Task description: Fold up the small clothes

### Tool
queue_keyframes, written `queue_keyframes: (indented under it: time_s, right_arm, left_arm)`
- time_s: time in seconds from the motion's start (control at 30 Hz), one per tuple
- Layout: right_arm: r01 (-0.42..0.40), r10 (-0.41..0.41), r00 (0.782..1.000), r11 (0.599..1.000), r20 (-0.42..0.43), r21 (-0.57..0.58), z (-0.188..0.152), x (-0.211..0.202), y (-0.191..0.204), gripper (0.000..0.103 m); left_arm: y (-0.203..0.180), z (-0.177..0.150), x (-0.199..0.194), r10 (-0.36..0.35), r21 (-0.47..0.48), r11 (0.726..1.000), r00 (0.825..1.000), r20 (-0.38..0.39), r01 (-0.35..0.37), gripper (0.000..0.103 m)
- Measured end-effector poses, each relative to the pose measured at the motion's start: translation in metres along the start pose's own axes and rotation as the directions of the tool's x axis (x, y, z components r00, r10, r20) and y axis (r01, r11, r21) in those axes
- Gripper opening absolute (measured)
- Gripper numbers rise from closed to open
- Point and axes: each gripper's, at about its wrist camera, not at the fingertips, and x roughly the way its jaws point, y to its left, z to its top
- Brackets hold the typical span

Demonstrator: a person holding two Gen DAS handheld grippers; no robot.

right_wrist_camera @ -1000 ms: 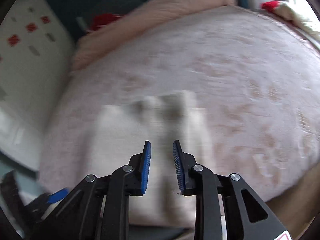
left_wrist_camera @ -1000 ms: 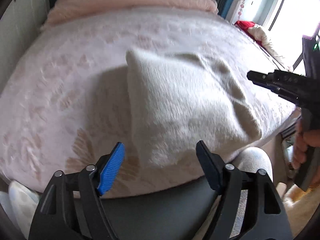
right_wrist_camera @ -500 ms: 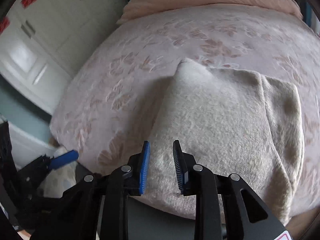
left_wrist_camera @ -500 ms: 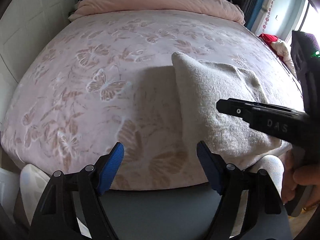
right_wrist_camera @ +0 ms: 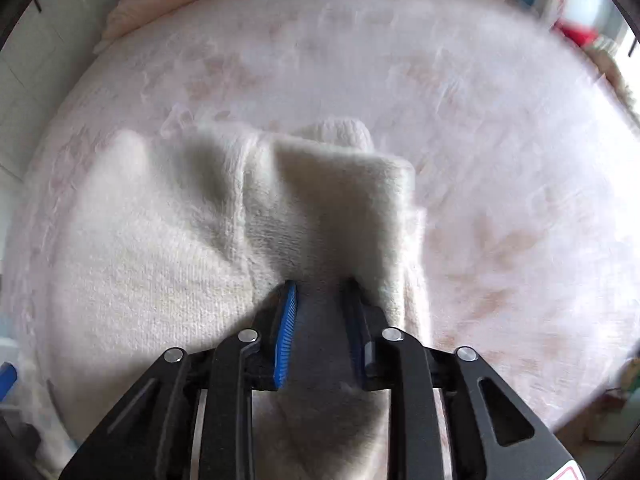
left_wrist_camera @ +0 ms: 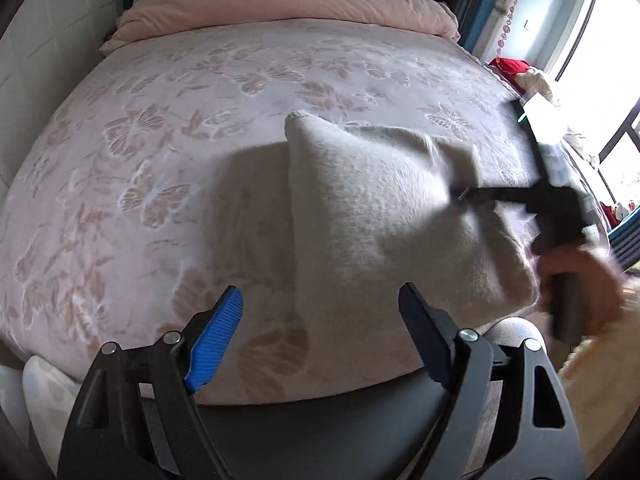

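Observation:
A cream knitted garment [left_wrist_camera: 380, 216] lies folded on the pink bed [left_wrist_camera: 160, 160], near its front right edge. My left gripper [left_wrist_camera: 320, 328] is open and empty, hovering over the bed's front edge just before the garment. My right gripper [right_wrist_camera: 320, 300] is shut on a fold of the garment [right_wrist_camera: 320, 208] and lifts that part up. In the left wrist view the right gripper [left_wrist_camera: 460, 194] reaches in from the right and is blurred.
A rolled pink duvet [left_wrist_camera: 288, 4] lies along the bed's far end. White cupboards [left_wrist_camera: 36, 40] stand on the left. A window [left_wrist_camera: 608, 80] and red items [left_wrist_camera: 510, 66] are on the right. The bed's dark front edge [left_wrist_camera: 320, 420] is below my left gripper.
My right gripper has moved in from the garment's near edge to its right part and closed on a fold. The left gripper stays open and has shifted slightly.

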Motion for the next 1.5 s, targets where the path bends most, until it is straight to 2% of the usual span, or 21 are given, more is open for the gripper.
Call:
queue_keyframes:
  time_s: [0.07,0.1,0.17,0.23,0.33,0.4,0.5,0.73,0.77,0.97,1.2,1.23,1.27,1.3,1.33,1.37,1.4,1.43,1.5]
  right_arm:
    - [-0.070,0.067,0.997,0.995,0.035,0.069,0.000,-0.024,-0.004,0.026]
    - [-0.102,0.094,0.991,0.991,0.091,0.089,-0.004,-0.043,-0.005,0.030]
    - [-0.108,0.093,0.985,0.989,0.142,0.097,-0.022,-0.068,-0.010,0.063]
    - [-0.083,0.068,0.988,0.991,0.142,0.105,-0.038,-0.075,-0.017,0.074]
    - [-0.092,0.080,0.994,0.981,0.076,0.171,-0.067,-0.065,-0.039,0.075]
    - [-0.146,0.140,0.989,0.963,0.041,0.227,-0.087,-0.051,-0.046,0.075]
    - [-0.210,0.219,0.976,0.935,0.003,0.287,-0.096,-0.030,-0.052,0.076]
    - [-0.281,0.287,0.958,0.909,0.025,0.308,-0.099,0.002,-0.048,0.097]
    - [-0.280,0.285,0.958,0.911,0.030,0.303,-0.099,0.004,-0.045,0.098]
    - [-0.273,0.272,0.961,0.920,0.041,0.281,-0.100,0.009,-0.046,0.098]
    - [-0.263,0.257,0.965,0.928,0.058,0.263,-0.097,0.009,-0.043,0.098]
    - [-0.270,0.263,0.963,0.928,0.064,0.256,-0.097,0.006,-0.042,0.087]
    - [-0.297,0.288,0.955,0.919,0.075,0.257,-0.098,0.004,-0.041,0.066]
    - [-0.326,0.316,0.945,0.902,0.082,0.281,-0.098,0.000,-0.042,0.061]
    - [-0.328,0.317,0.944,0.899,0.087,0.290,-0.098,-0.004,-0.041,0.051]
    - [-0.329,0.316,0.944,0.898,0.092,0.292,-0.098,-0.008,-0.040,0.044]
    - [-0.334,0.318,0.943,0.895,0.102,0.296,-0.097,-0.015,-0.040,0.041]
    - [-0.343,0.323,0.939,0.889,0.116,0.302,-0.097,-0.023,-0.040,0.039]
    - [-0.355,0.329,0.935,0.888,0.136,0.293,-0.095,-0.039,-0.038,0.037]
  left_arm:
    - [-0.005,0.002,0.003,0.003,0.018,1.000,1.000,0.005,-0.003,0.078]
    - [-0.007,0.003,0.004,0.010,0.024,1.000,1.000,0.004,-0.010,0.078]
    - [-0.009,0.005,0.008,-0.004,0.018,1.000,1.000,-0.011,0.004,0.078]
    - [-0.008,0.006,0.015,-0.024,-0.008,1.000,0.999,-0.040,0.024,0.082]
    - [-0.005,0.008,0.028,-0.077,-0.057,0.996,0.994,-0.082,0.073,0.086]
    - [-0.006,0.010,0.041,-0.100,-0.079,0.993,0.988,-0.115,0.092,0.087]
    - [-0.008,0.013,0.057,-0.113,-0.100,0.990,0.983,-0.146,0.099,0.089]
    - [-0.019,0.015,0.088,-0.046,-0.063,0.997,0.984,-0.174,0.036,0.098]
    - [-0.020,0.015,0.091,-0.044,-0.061,0.998,0.984,-0.174,0.033,0.098]
    - [-0.023,0.014,0.107,-0.046,-0.052,0.998,0.983,-0.177,0.037,0.098]
    - [-0.019,0.015,0.121,-0.106,-0.090,0.992,0.977,-0.186,0.090,0.098]
    - [-0.018,0.016,0.120,-0.118,-0.098,0.990,0.973,-0.198,0.100,0.098]
    - [-0.017,0.017,0.120,-0.133,-0.105,0.988,0.969,-0.209,0.113,0.096]
    - [-0.015,0.019,0.117,-0.156,-0.112,0.985,0.963,-0.219,0.134,0.087]
    - [-0.013,0.021,0.113,-0.175,-0.117,0.981,0.959,-0.221,0.152,0.076]
    - [-0.012,0.023,0.108,-0.190,-0.119,0.979,0.957,-0.219,0.167,0.070]
    - [-0.011,0.025,0.099,-0.213,-0.119,0.974,0.953,-0.215,0.191,0.057]
    - [-0.011,0.028,0.093,-0.228,-0.119,0.971,0.950,-0.212,0.206,0.052]
    - [-0.011,0.032,0.075,-0.247,-0.119,0.967,0.948,-0.201,0.227,0.049]
